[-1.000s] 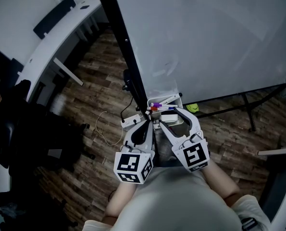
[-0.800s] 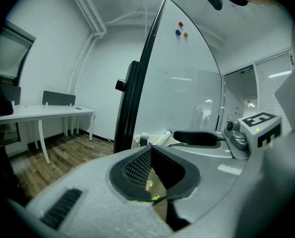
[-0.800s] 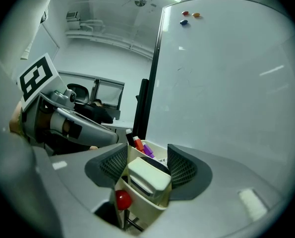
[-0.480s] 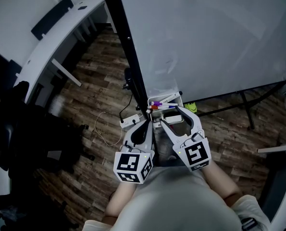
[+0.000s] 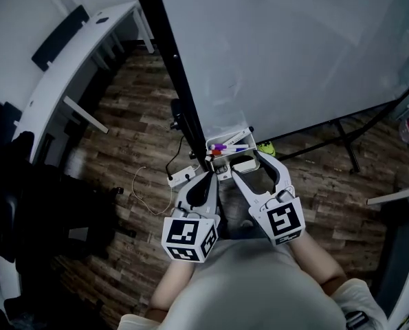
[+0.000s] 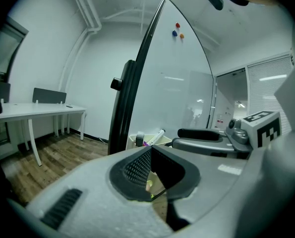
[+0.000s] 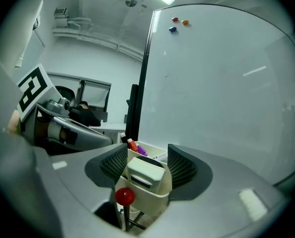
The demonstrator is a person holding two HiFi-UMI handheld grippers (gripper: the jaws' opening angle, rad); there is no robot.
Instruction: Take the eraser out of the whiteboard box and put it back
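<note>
A white box hangs at the whiteboard's lower left corner. It holds coloured markers and the white eraser. In the right gripper view the eraser stands upright in the box's near end. My right gripper is open, with one jaw on each side of the box. From the head view the right gripper reaches around the box's near end. My left gripper is shut and empty, just left of the box. The left gripper view shows its jaws closed, with the box ahead.
The whiteboard's black upright runs just left of the box, and its stand legs spread over the wooden floor. A white power strip and cable lie on the floor. A white desk stands far left. A red-headed pin sits below the box.
The head camera has tilted a little, so the room slides in the view. Both grippers stay nearly where they were, the right jaws still around the box.
</note>
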